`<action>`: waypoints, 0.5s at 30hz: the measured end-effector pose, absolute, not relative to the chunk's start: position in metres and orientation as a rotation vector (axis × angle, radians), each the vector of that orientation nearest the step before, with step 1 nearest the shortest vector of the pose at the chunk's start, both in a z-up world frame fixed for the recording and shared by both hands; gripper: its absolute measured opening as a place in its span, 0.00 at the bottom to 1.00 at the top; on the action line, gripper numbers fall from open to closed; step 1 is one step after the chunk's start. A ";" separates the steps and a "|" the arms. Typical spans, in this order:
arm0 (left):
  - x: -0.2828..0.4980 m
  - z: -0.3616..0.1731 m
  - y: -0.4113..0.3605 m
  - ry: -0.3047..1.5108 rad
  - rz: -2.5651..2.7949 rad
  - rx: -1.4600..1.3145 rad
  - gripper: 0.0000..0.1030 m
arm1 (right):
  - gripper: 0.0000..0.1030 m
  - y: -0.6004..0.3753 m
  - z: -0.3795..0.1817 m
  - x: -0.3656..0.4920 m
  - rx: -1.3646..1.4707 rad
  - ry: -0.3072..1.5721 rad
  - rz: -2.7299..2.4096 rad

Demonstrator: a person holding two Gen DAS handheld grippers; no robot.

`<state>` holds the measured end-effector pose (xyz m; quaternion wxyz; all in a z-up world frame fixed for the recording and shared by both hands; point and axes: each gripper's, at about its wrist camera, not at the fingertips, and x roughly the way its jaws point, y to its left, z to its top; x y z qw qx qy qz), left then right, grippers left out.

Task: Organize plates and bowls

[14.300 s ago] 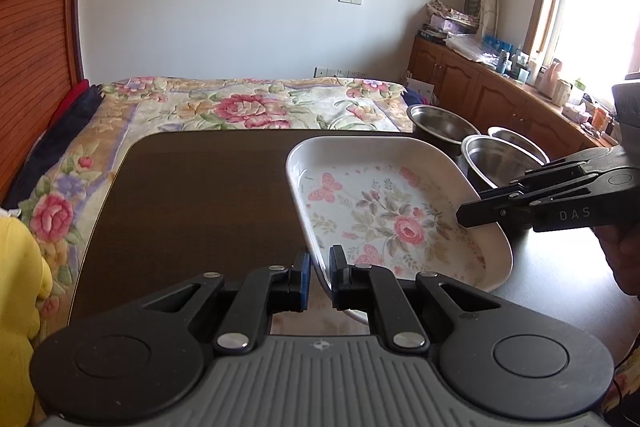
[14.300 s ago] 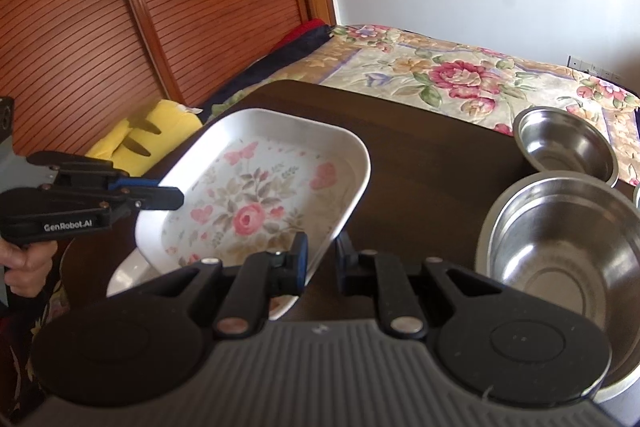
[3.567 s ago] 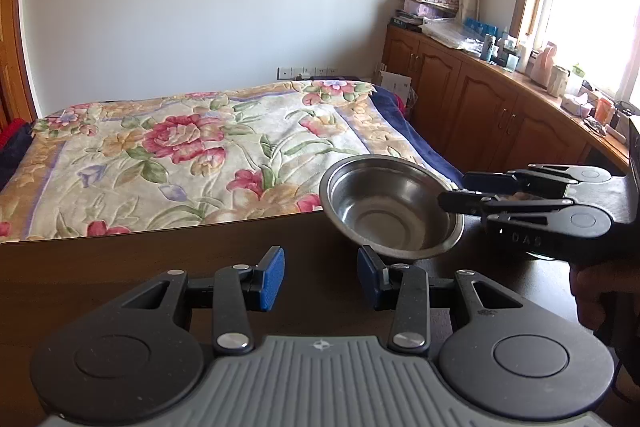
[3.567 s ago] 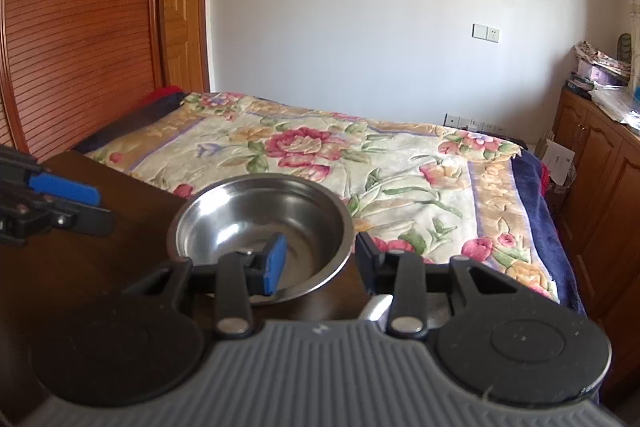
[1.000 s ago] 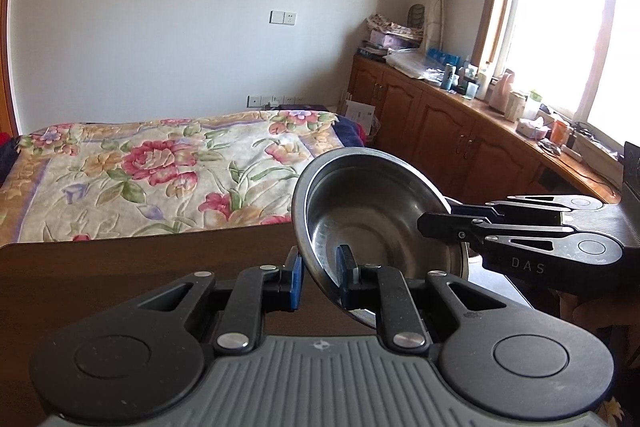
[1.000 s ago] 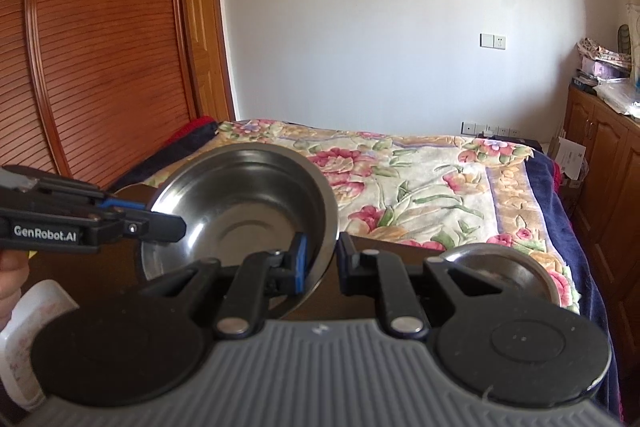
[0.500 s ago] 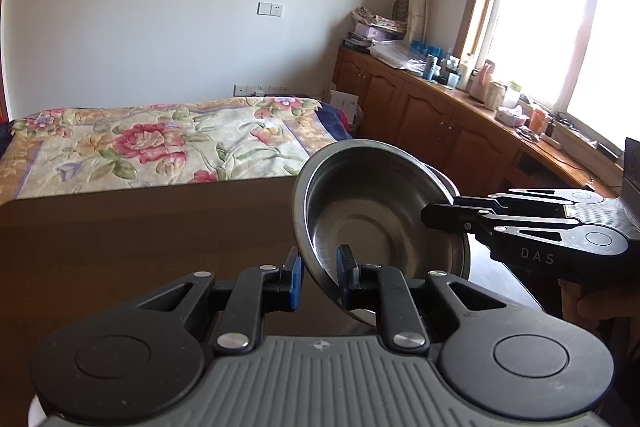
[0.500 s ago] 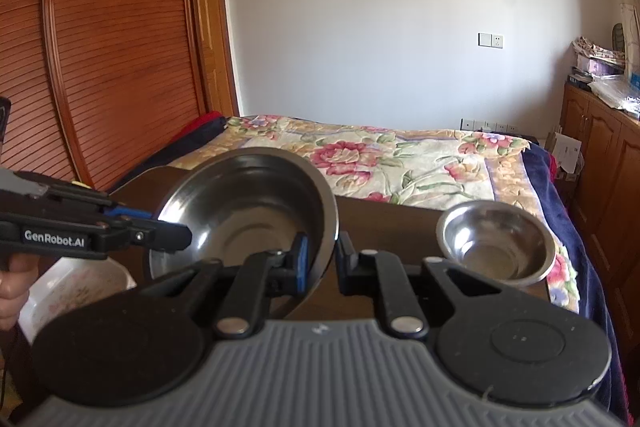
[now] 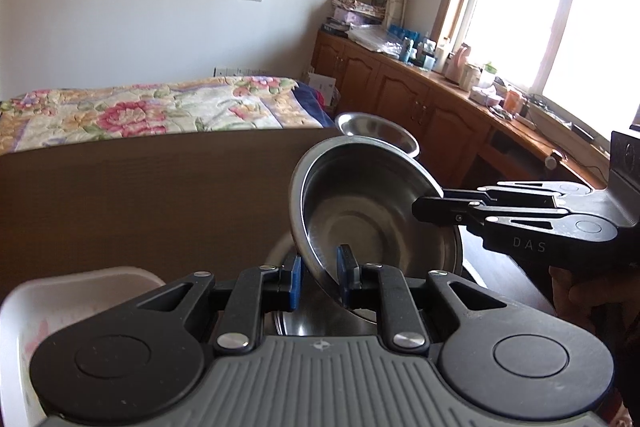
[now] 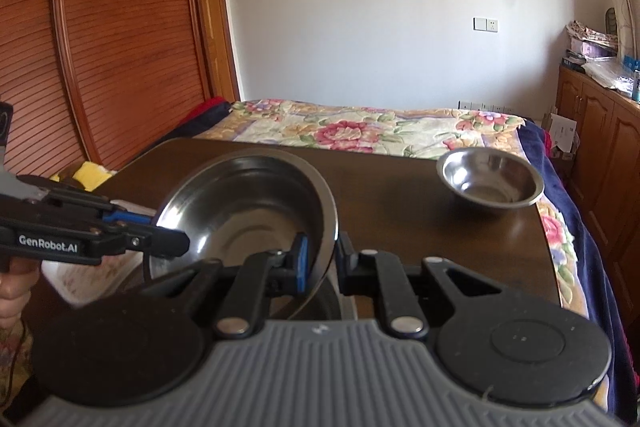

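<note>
Steel bowl (image 9: 372, 211), clamped at opposite rims by the left gripper (image 9: 318, 273) and right gripper (image 9: 430, 207), has dropped lower over another bowl (image 9: 320, 319) beside the white tray (image 9: 80, 291). From the right wrist, it hangs tilted above the table (image 10: 400, 211); nesting looks imminent, with the small bowl (image 10: 491, 177) left.

Three steel bowls (image 9: 376, 219) — one white dish (image 9: 76, 291)

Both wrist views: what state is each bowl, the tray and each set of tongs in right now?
Large steel bowl: lifted, tilted, gripped at opposite rim edges.
Small steel bowl: upright on the table, untouched.
Floral tray: resting on the table, nobody holding it.
Left tongs: shut on the bowl rim.
Right tongs: shut on the bowl rim.
</note>
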<state>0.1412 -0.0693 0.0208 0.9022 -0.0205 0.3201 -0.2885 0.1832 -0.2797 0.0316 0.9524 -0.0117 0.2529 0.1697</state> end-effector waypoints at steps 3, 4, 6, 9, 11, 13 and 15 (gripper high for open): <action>0.134 0.013 -0.071 0.683 -0.603 -0.030 0.19 | 0.16 -0.279 0.028 0.175 -0.032 0.517 0.342; 0.132 0.011 -0.071 0.686 -0.602 -0.026 0.19 | 0.16 -0.278 0.026 0.173 -0.040 0.518 0.342; 0.127 0.009 -0.073 0.683 -0.588 -0.003 0.19 | 0.16 -0.276 0.023 0.171 -0.055 0.527 0.342; 0.123 0.008 -0.075 0.677 -0.583 0.023 0.19 | 0.16 -0.274 0.016 0.169 -0.069 0.540 0.334; 0.123 0.007 -0.074 0.682 -0.588 0.021 0.19 | 0.16 -0.276 0.014 0.167 -0.064 0.549 0.334; 0.124 0.006 -0.074 0.685 -0.588 0.025 0.19 | 0.16 -0.276 0.011 0.164 -0.062 0.554 0.338; 0.123 0.004 -0.074 0.688 -0.585 0.033 0.19 | 0.16 -0.275 0.010 0.164 -0.065 0.555 0.339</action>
